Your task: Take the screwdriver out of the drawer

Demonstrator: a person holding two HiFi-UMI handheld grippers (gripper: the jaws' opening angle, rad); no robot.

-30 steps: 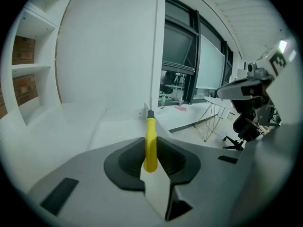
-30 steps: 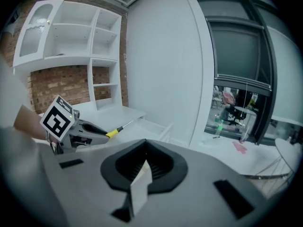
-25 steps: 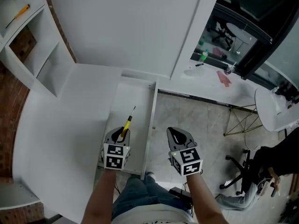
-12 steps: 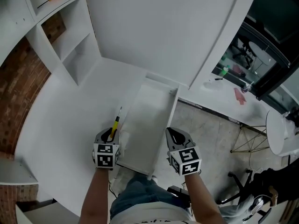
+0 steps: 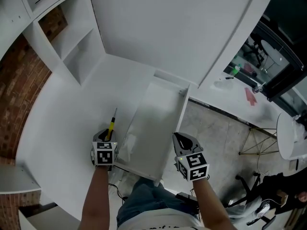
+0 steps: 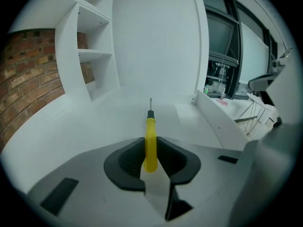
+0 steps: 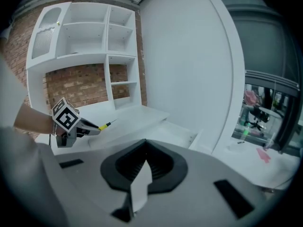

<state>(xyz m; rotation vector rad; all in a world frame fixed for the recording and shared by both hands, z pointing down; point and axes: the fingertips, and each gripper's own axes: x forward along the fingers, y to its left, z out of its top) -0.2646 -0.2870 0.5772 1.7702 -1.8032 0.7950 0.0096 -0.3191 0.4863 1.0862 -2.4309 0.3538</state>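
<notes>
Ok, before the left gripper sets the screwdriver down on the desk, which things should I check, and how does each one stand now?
1. Grip: the left gripper is shut on the yellow handle of the screwdriver: ok.
2. Screwdriver out of the drawer: it hangs over the desktop, left of the drawer: ok.
3. Landing spot: nothing shows on the desktop ahead of the tip: ok.
4. Right gripper: jaws together, nothing held, apart from the left one: ok.
5. Drawer closed: it stands pulled out: not ok.
6. Gap between tip and desktop: cannot tell.
</notes>
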